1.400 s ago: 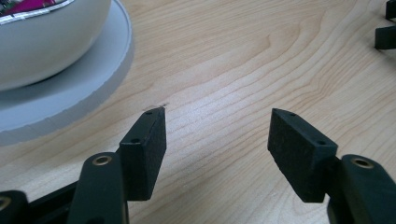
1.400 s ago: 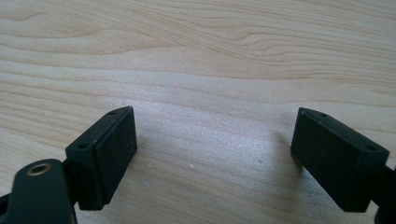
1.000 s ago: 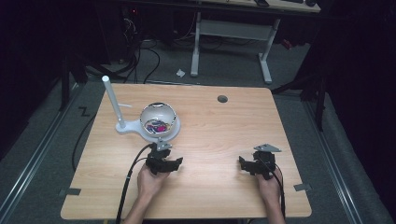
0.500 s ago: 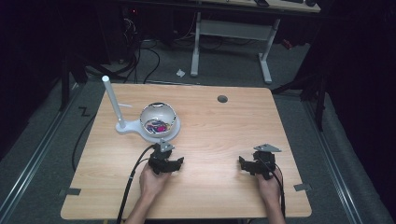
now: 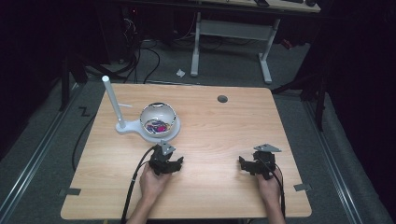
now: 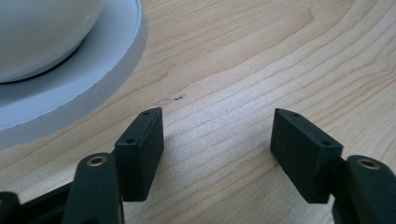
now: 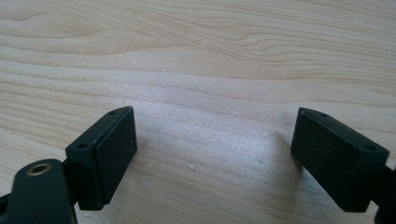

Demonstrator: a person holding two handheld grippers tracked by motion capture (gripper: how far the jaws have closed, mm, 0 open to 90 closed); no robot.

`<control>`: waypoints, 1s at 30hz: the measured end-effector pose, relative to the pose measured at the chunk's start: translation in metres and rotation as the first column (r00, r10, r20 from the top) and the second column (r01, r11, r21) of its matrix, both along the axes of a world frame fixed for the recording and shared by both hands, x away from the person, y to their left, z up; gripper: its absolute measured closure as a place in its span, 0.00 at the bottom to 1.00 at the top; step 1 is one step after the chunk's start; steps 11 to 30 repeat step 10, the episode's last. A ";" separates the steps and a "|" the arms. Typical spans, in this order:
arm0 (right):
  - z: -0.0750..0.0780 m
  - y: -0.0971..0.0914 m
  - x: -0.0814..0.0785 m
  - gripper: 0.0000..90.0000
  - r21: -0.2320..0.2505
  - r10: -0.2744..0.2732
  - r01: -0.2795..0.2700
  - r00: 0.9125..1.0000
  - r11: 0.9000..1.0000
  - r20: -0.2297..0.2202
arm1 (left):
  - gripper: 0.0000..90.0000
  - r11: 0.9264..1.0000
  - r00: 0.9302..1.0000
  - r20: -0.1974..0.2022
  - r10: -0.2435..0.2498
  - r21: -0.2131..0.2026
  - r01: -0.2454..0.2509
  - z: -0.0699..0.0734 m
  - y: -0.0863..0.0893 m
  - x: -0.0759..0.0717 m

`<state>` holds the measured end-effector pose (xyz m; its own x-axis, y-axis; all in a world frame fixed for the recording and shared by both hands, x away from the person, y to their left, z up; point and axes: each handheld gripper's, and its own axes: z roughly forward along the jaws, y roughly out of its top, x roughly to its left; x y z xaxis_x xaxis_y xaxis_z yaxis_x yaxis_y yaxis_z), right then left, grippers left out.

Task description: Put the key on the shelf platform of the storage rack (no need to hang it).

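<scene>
Pale wood grain runs under both tools: the table (image 5: 224, 130) takes up the middle of the high view, and my two grippers rest low on it near the bottom edge, the left gripper (image 5: 173, 163) left of centre and the right gripper (image 5: 246, 164) toward the lower right. In the left gripper view the left gripper (image 6: 217, 140) stands with its jaws spread wide and nothing between them but bare board; the right gripper (image 7: 215, 149) in its own view is spread just as wide, also over bare board. The thing I judge to be in play is the white bowl (image 5: 159, 117), sitting on the round foot of a white stand (image 5: 125, 129) in the upper left part of the tabletop, with a white post (image 5: 113, 100) rising at the stand's far left end. Small coloured bits (image 5: 156, 125) lie in the bowl (too small for me to say what they are). In the left gripper view the bowl (image 6: 44, 32) and the stand's rim (image 6: 116, 51) fill the upper left corner, near the jaws but apart from them. I read this as the start: nothing gripped, the reach not yet begun. The next move, I think, calls for lifting the left gripper up and forward over the bowl's rim, jaws narrowed enough to pick one piece, without knocking the stand.
</scene>
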<state>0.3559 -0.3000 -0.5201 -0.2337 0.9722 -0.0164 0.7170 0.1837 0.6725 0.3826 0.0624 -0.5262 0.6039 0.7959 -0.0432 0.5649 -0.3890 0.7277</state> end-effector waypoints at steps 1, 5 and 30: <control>0.000 0.000 0.000 0.16 0.000 0.000 0.000 1.000 1.000 0.000 | 0.38 1.000 1.000 0.000 -0.001 0.000 0.001 0.000 0.000 0.000; 0.000 0.000 0.000 0.16 0.000 0.000 0.000 1.000 1.000 0.000 | 0.37 1.000 1.000 -0.001 -0.004 0.001 0.004 0.000 0.000 0.000; 0.000 0.000 0.000 0.16 0.000 0.000 0.000 1.000 1.000 0.000 | 0.37 1.000 1.000 -0.001 -0.005 0.001 0.005 0.000 0.000 0.000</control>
